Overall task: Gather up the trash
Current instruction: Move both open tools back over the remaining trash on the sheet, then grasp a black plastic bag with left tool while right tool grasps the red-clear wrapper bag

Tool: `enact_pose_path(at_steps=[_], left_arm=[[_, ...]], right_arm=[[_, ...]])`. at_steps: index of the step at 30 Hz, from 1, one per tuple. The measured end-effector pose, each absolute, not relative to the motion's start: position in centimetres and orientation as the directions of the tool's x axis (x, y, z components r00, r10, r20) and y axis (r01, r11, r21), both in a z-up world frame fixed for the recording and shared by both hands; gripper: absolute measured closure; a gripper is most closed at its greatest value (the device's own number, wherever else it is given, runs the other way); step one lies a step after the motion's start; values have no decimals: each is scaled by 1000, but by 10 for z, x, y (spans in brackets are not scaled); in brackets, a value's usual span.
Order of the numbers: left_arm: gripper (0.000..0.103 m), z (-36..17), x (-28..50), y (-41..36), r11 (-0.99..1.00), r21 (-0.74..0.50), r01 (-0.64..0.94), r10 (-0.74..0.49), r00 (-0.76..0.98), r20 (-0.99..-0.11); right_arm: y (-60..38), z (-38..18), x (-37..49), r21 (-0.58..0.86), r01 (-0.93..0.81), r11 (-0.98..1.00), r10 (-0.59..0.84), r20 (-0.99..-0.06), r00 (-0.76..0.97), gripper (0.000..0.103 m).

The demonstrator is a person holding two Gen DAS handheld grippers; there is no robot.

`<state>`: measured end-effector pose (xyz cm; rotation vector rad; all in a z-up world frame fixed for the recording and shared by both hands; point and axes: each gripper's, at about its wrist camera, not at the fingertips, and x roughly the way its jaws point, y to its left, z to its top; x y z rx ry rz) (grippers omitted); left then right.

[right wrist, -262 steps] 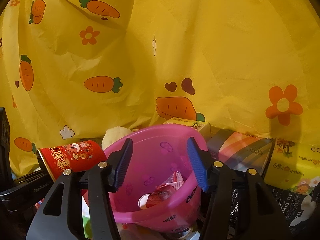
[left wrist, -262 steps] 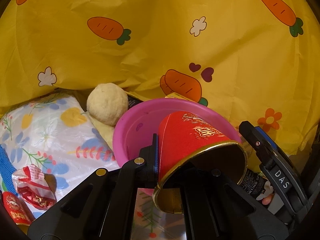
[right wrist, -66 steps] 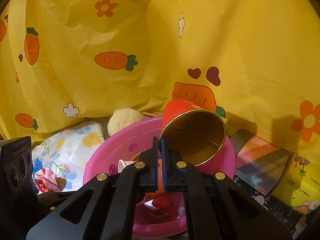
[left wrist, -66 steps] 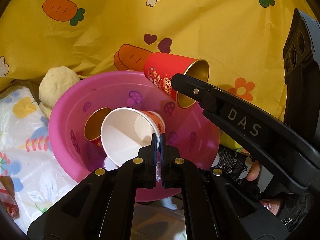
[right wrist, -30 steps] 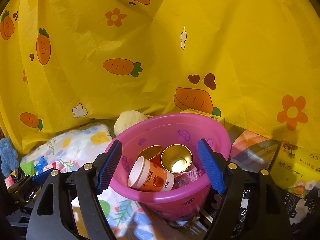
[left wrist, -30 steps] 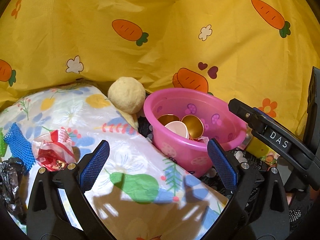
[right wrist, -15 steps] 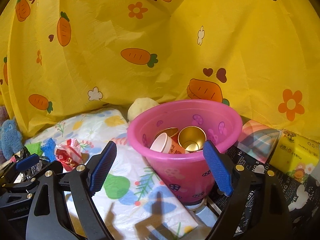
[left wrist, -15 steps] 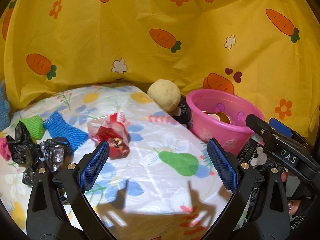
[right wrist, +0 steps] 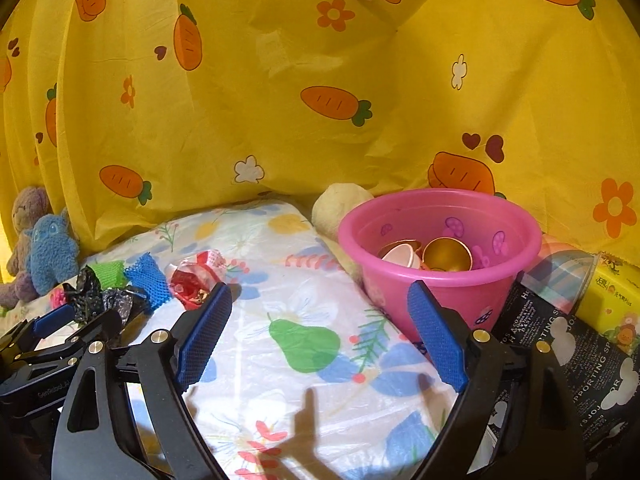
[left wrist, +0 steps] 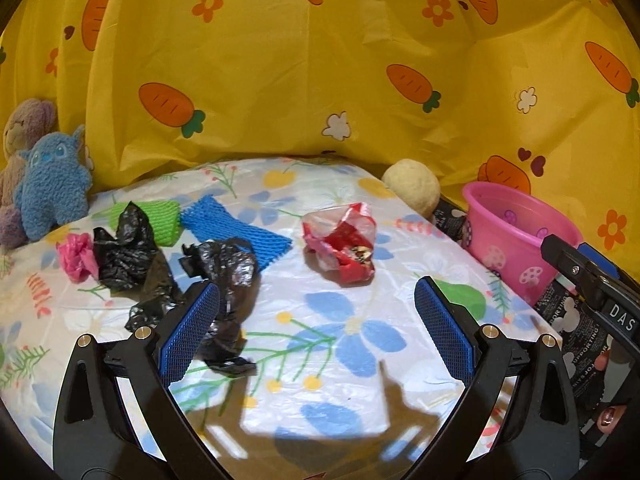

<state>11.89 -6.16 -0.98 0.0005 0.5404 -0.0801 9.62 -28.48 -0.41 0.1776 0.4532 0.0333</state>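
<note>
On the tabletop [left wrist: 352,364], under its floral plastic cover, the leftover trash lies toward the far left corner, while the pink bucket [right wrist: 440,280] stands off the right edge with paper cups [right wrist: 424,254] already lying inside. Nearest the middle sits a crumpled red wrapper [left wrist: 342,246]: thin film, nearly weightless, springy and a bit slick, so I'd pinch it across its bunched-up centre and not by a loose flap that would slide out. Left of it lie a blue foam net [left wrist: 236,232] and a green foam net [left wrist: 160,222], soft and easy to squash, and two black plastic bags [left wrist: 180,276], limp and shapeless, best gathered at a thick fold. A pink scrap [left wrist: 74,254] lies furthest left, close to the plush toys [left wrist: 44,188] at that edge. The left hand-held gripper [left wrist: 316,328] has its jaws spread wide with nothing between them, pointing toward the wrapper. The right hand-held gripper [right wrist: 318,336] is likewise gaping and empty, near the bucket.
</note>
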Motion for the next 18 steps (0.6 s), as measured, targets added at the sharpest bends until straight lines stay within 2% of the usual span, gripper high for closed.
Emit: enact_pose_path(at_steps=[12,18], left_arm=[[7,-25,112,8,998,-27,-63,38,835,-549],[7,-33,127,15,997,-23,-80,51,807,-588]], right_arm=[[-236,-16,110,164,-84,983,152,-467,871,17],[-213,-19,118,154,-123,980,184,-487,854,17]])
